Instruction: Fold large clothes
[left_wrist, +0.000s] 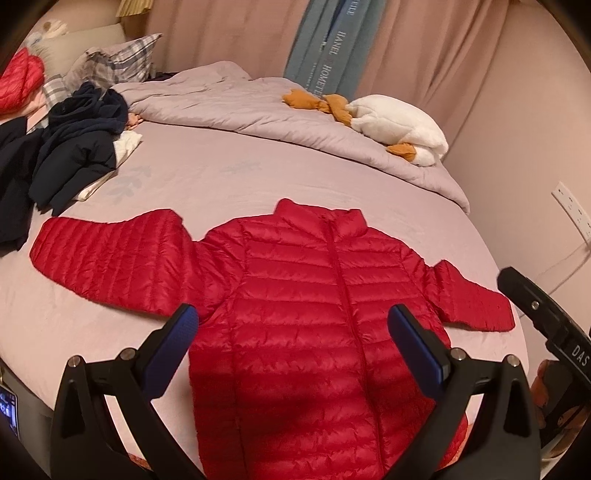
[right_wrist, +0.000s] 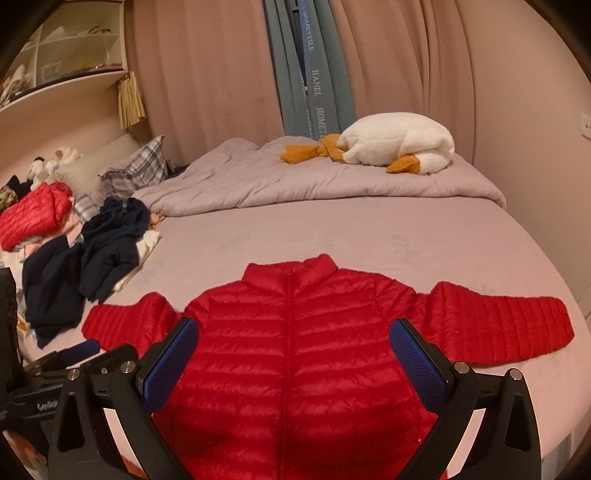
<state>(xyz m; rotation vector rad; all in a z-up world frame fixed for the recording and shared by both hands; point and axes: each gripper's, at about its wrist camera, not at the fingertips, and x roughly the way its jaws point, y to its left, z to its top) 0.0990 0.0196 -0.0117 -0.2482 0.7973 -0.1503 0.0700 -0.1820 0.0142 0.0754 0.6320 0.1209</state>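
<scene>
A red quilted puffer jacket (left_wrist: 314, 295) (right_wrist: 295, 350) lies flat, front up and zipped, on the lilac bed sheet (left_wrist: 221, 177), collar away from me and both sleeves spread out sideways. My left gripper (left_wrist: 291, 332) hovers over the jacket's lower body, open, with nothing between its blue pads. My right gripper (right_wrist: 295, 343) hangs over the jacket's chest, also open and empty. In the left wrist view, the right gripper's black body shows at the far right edge, beyond the jacket's right sleeve (left_wrist: 472, 302).
A heap of dark navy clothes (left_wrist: 74, 147) (right_wrist: 92, 258) lies at the bed's left side, with another red jacket (right_wrist: 33, 218) behind it. A rumpled grey duvet (left_wrist: 277, 110), a white plush goose (right_wrist: 399, 144) and plaid pillows (left_wrist: 122, 59) fill the far end. Curtains hang behind.
</scene>
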